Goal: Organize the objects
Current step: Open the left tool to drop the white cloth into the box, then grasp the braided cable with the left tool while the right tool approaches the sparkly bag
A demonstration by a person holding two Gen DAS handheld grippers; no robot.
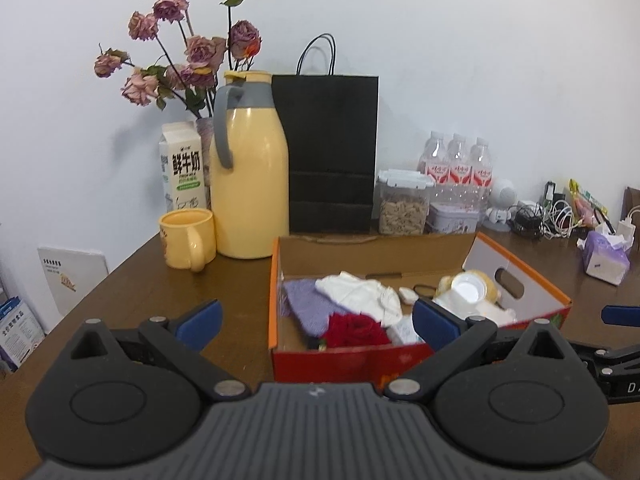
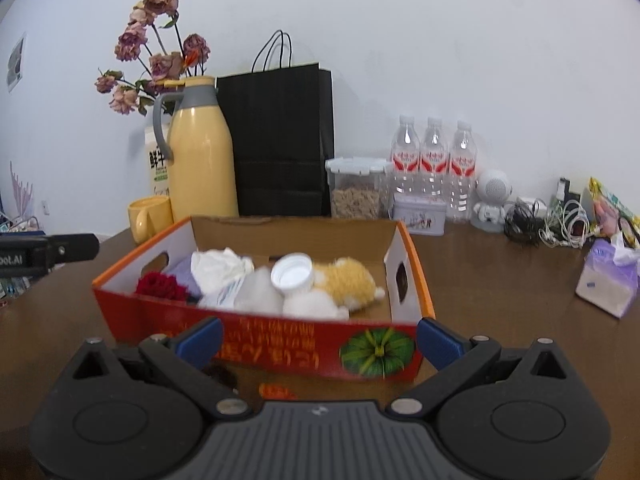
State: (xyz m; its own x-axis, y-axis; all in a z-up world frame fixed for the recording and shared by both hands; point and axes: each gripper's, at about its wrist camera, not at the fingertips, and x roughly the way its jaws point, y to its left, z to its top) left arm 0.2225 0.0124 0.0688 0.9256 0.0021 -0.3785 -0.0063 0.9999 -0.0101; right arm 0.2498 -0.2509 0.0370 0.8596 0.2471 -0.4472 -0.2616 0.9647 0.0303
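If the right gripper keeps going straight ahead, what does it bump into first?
Probably the red front wall of the orange cardboard box, which lies right between the open right gripper and everything else. Depth is hard to judge.

Open orange cardboard box [image 2: 280,352] sits upright just ahead of the right tongs. Inside: red rose [image 2: 162,286] left, white cloth [image 2: 220,266], white cap [image 2: 292,274], yellow plush toy [image 2: 352,276] right.
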